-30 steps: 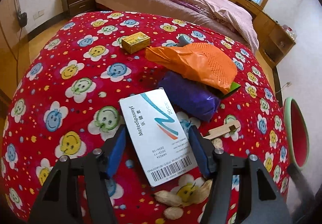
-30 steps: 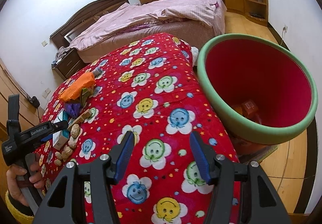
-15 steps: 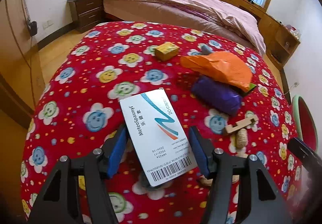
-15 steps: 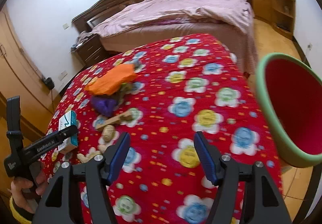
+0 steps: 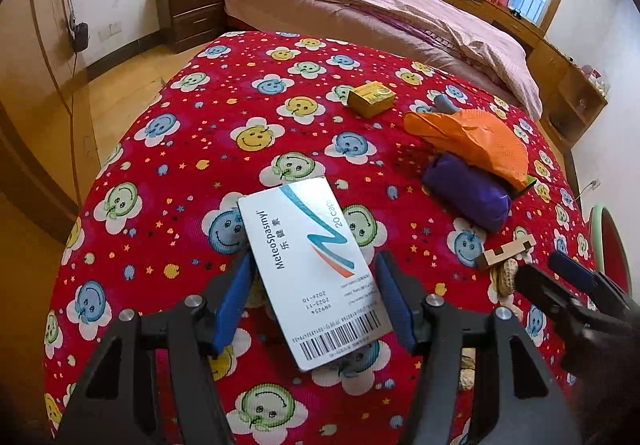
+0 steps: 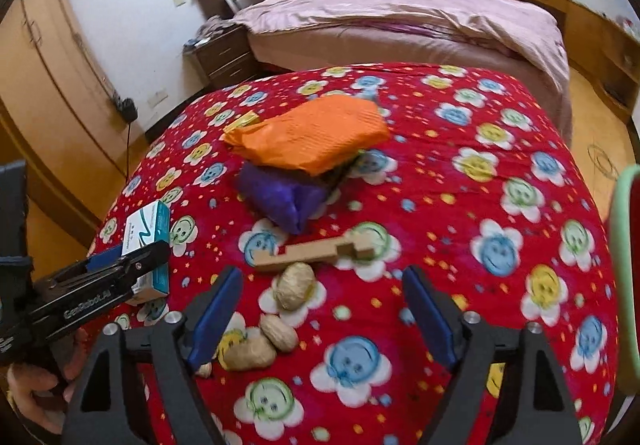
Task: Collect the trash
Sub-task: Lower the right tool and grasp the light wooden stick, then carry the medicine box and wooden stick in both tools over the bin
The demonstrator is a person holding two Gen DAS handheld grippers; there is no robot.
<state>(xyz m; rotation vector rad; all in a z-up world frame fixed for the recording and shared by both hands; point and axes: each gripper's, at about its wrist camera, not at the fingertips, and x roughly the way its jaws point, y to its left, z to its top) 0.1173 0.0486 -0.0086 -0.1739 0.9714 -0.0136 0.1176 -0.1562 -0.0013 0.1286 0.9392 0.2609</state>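
My left gripper [image 5: 312, 285] is shut on a white medicine box [image 5: 308, 269] and holds it above the red flowered tablecloth [image 5: 224, 149]. In the right wrist view the same box [image 6: 148, 229] and left gripper [image 6: 120, 265] show at the left edge. My right gripper [image 6: 322, 281] hangs over several peanut shells [image 6: 296, 285] with its jaws opening and nothing between them. A wooden piece [image 6: 316, 251] lies just beyond the shells. Further back a purple bag [image 6: 288, 197] sits under an orange bag [image 6: 308, 137].
A small yellow box [image 5: 370, 99] lies at the far side of the table. A red bin with a green rim [image 6: 626, 265] stands off the table's right edge. A bed [image 6: 400, 21], a nightstand [image 5: 188, 13] and wooden cabinets lie beyond.
My right gripper has swung left from the bin to above the peanut shells, and its jaws have widened. The left gripper has drifted across the table with the box still in its grip.
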